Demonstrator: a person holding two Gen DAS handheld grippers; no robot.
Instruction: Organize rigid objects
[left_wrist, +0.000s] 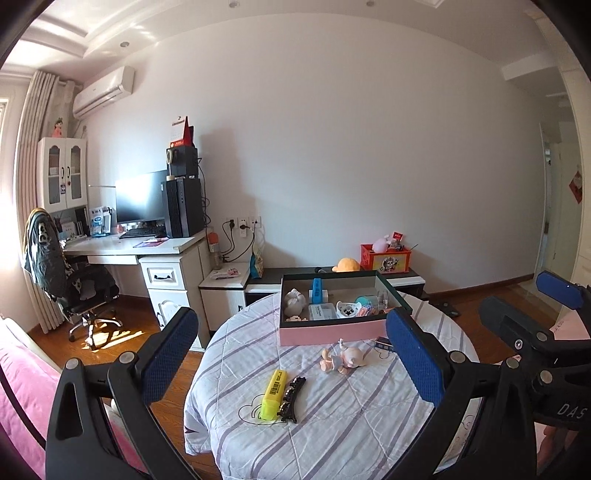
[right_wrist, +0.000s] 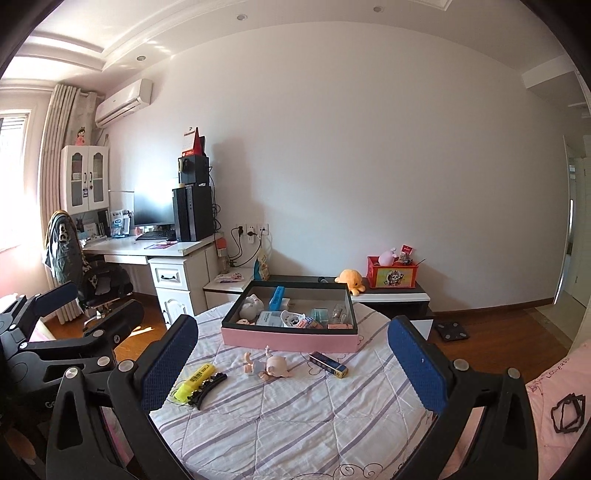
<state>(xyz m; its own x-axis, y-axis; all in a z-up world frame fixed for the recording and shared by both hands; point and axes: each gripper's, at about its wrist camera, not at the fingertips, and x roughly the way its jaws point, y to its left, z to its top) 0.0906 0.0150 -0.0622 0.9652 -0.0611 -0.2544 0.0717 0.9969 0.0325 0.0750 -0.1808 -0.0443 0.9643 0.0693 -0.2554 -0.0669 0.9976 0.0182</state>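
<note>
Through the left wrist view, my left hand-held gripper (left_wrist: 291, 365) hangs above the near edge of the round desk (left_wrist: 332, 424) with its blue pads spread wide and nothing between them. On the striped cloth below lie a yellow highlighter (left_wrist: 272, 395) and, touching its right side, a black hair clip (left_wrist: 291, 398). Farther in, a small baby doll (left_wrist: 341, 360) lies on its side just in front of the pink box (left_wrist: 332, 332), which sits at the far side of the desk and already holds a blue item, a grey figure, a white case and other small pieces. A dark narrow box (left_wrist: 384, 344) peeks out beside my right pad, close to the pink box's near right corner. My right hand-held gripper (left_wrist: 532, 314) shows at the right edge, its fingers apart. Through the right wrist view, my right hand-held gripper (right_wrist: 293, 363) is likewise wide open and empty over the near part of the desk (right_wrist: 295, 424). The highlighter (right_wrist: 194, 382) and hair clip (right_wrist: 207, 391) lie at the near left, partly behind my left pad; the doll (right_wrist: 267, 365) lies in the middle, and the dark narrow box (right_wrist: 328, 364) lies to its right, both just in front of the pink box (right_wrist: 291, 338). My left hand-held gripper (right_wrist: 88, 306) shows at the left, open.
</note>
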